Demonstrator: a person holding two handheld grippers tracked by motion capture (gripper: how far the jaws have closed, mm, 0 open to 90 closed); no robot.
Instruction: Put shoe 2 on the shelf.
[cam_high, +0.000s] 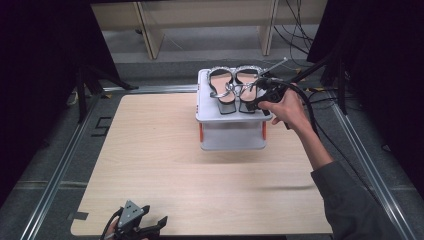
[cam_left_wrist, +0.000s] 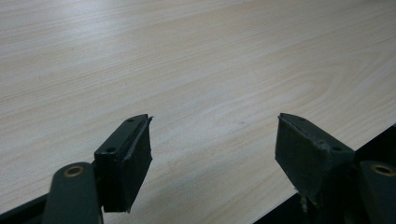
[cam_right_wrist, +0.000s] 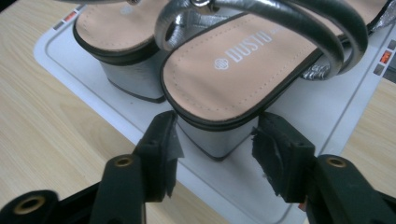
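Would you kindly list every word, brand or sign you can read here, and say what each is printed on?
"DUSTO", white letters beside a small round logo, on the tan insole of the nearer sandal.
Small red and grey marks on the white rack corners: too small to read.

High view above the near edge of the table (cam_high: 165, 165) looking forward, gripper views close, sharing its wood.
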